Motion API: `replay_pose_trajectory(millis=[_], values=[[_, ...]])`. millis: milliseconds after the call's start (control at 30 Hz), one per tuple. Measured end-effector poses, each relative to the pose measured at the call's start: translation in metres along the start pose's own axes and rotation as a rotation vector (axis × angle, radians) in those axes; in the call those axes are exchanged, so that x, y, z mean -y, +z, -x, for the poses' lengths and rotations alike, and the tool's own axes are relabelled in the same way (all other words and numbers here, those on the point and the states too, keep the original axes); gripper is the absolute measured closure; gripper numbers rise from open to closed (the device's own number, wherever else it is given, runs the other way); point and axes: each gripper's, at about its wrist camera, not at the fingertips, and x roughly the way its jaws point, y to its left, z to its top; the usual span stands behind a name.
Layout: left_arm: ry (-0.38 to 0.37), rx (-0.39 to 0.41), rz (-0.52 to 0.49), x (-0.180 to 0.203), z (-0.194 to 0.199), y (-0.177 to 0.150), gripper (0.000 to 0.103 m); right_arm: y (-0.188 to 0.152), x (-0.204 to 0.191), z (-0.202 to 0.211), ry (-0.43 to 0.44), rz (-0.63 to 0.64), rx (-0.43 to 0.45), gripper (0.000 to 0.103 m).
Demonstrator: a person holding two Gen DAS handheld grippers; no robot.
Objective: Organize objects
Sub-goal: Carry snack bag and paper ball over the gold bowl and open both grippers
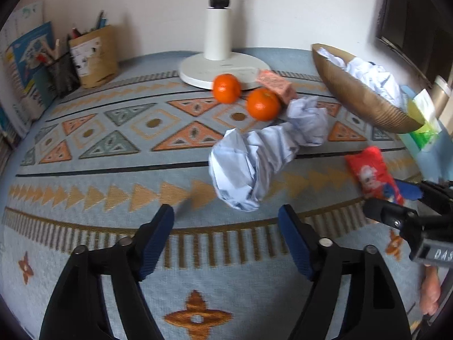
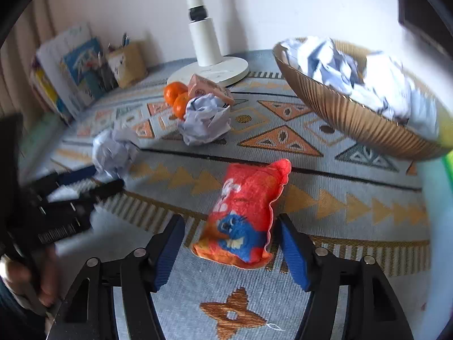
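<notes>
A crumpled pale-blue paper ball lies on the patterned cloth just ahead of my left gripper, whose jaws stand open with the paper's lower edge near the gap. A red snack pouch with a blue cartoon figure lies between the fingers of my right gripper; the pads stand apart from its sides, so it is open. A second paper ball rests farther back, by two oranges and a pink box. The ribbed brown bowl at the right holds several crumpled papers.
A white lamp base stands at the back centre. A paper-bag pen holder and books line the back left. A green tissue box sits behind the bowl. The patterned cloth covers the table.
</notes>
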Motion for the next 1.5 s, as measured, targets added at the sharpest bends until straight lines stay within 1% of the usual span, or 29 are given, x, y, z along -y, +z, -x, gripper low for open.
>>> replay_pose_trajectory(millis=[67, 100, 167, 267, 333, 367, 400, 433, 500, 567, 667, 767, 833, 933, 1033, 1100, 1267, 1333, 1367, 1400, 1433, 1467, 1500], values=[[-0.02, 0.0, 0.01, 0.004, 0.0, 0.005, 0.023, 0.004, 0.007, 0.001, 0.039, -0.064, -0.017, 0.037], [-0.019, 0.002, 0.013, 0.006, -0.001, 0.007, 0.023, 0.007, 0.011, 0.0, 0.06, -0.103, -0.026, 0.037], [-0.036, 0.01, 0.035, 0.006, -0.004, 0.013, 0.023, 0.01, 0.011, -0.002, 0.057, -0.124, -0.026, 0.037], [-0.036, 0.026, 0.053, 0.006, -0.006, 0.017, 0.023, 0.009, 0.0, -0.003, -0.008, -0.084, -0.017, 0.037], [-0.038, 0.042, 0.055, 0.007, -0.006, 0.019, 0.025, 0.006, -0.011, -0.004, -0.101, -0.019, -0.006, 0.045], [-0.046, 0.055, 0.059, 0.008, -0.004, 0.019, 0.034, 0.003, -0.015, -0.004, -0.152, 0.019, 0.0, 0.057], [-0.056, 0.07, 0.061, 0.008, -0.002, 0.02, 0.042, 0.0, -0.021, -0.004, -0.183, 0.06, 0.006, 0.063], [-0.066, 0.075, 0.058, 0.009, -0.002, 0.021, 0.062, -0.001, -0.022, -0.003, -0.185, 0.07, 0.013, 0.065], [-0.068, 0.089, 0.047, 0.011, 0.001, 0.022, 0.064, -0.005, -0.02, 0.005, -0.171, 0.076, 0.03, 0.068], [-0.093, 0.097, 0.044, 0.013, 0.007, 0.022, 0.064, -0.006, -0.014, 0.02, -0.147, 0.066, 0.065, 0.068], [-0.092, 0.138, 0.048, 0.02, 0.024, 0.027, 0.064, -0.007, -0.006, 0.046, -0.121, 0.046, 0.119, 0.068], [-0.145, 0.19, 0.047, 0.035, 0.047, 0.041, 0.064, -0.001, 0.008, 0.078, -0.107, 0.011, 0.179, 0.068], [-0.193, 0.227, 0.031, 0.052, 0.06, 0.056, 0.064, 0.006, 0.022, 0.105, -0.102, -0.021, 0.244, 0.068], [-0.221, 0.26, -0.014, 0.081, 0.065, 0.08, 0.064, 0.022, 0.044, 0.132, -0.147, -0.073, 0.317, 0.068], [-0.225, 0.29, -0.085, 0.112, 0.062, 0.103, 0.064, 0.044, 0.073, 0.145, -0.242, -0.155, 0.368, 0.068], [-0.242, 0.287, -0.106, 0.129, 0.054, 0.119, 0.064, 0.063, 0.095, 0.145, -0.29, -0.216, 0.377, 0.068], [-0.269, 0.271, -0.09, 0.147, 0.033, 0.146, 0.064, 0.095, 0.125, 0.131, -0.334, -0.259, 0.37, 0.068], [-0.259, 0.274, -0.107, 0.155, 0.027, 0.151, 0.062, 0.106, 0.131, 0.124, -0.334, -0.262, 0.363, 0.068], [-0.256, 0.278, -0.116, 0.158, 0.025, 0.153, 0.057, 0.11, 0.133, 0.12, -0.333, -0.262, 0.359, 0.068], [-0.251, 0.281, -0.117, 0.16, 0.023, 0.154, 0.052, 0.114, 0.136, 0.114, -0.323, -0.262, 0.345, 0.065], [-0.244, 0.275, -0.114, 0.161, 0.021, 0.155, 0.036, 0.118, 0.139, 0.111, -0.314, -0.261, 0.328, 0.063], [-0.24, 0.27, -0.109, 0.161, 0.02, 0.155, 0.026, 0.12, 0.14, 0.107, -0.309, -0.259, 0.315, 0.061], [-0.239, 0.277, -0.103, 0.158, 0.021, 0.153, 0.025, 0.12, 0.142, 0.106, -0.318, -0.26, 0.306, 0.059]])
